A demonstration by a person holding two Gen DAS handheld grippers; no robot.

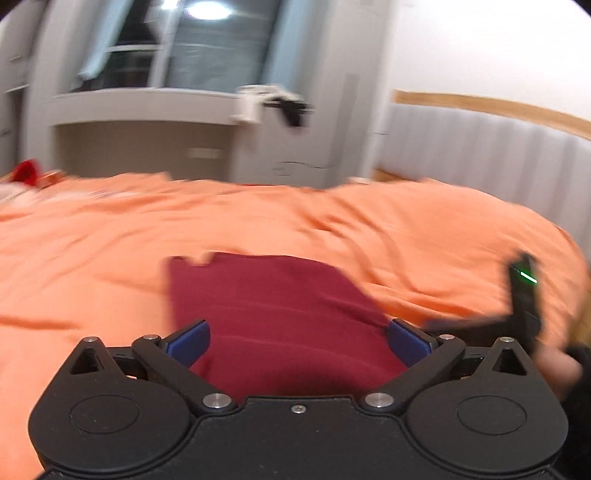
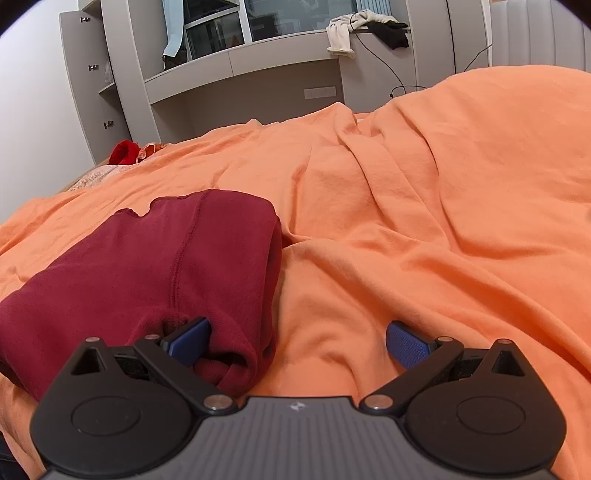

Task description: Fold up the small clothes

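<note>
A dark red garment (image 1: 273, 314) lies folded on the orange bedcover (image 1: 110, 236). My left gripper (image 1: 299, 341) is open, its blue fingers spread over the garment's near edge. The view is blurred. In the right wrist view the same garment (image 2: 147, 269) lies at the lower left, folded into a thick block. My right gripper (image 2: 297, 341) is open; its left finger (image 2: 188, 343) touches the garment's near right corner, its right finger (image 2: 408, 343) is over bare bedcover (image 2: 424, 221). The other gripper (image 1: 522, 295) shows at the right edge of the left view.
A grey wall unit with shelf and window (image 2: 251, 55) stands behind the bed. White and black clothes (image 2: 365, 29) hang off the shelf. A red item (image 2: 125, 151) and pale cloth lie at the bed's far left. A padded headboard (image 1: 480, 147) is at right.
</note>
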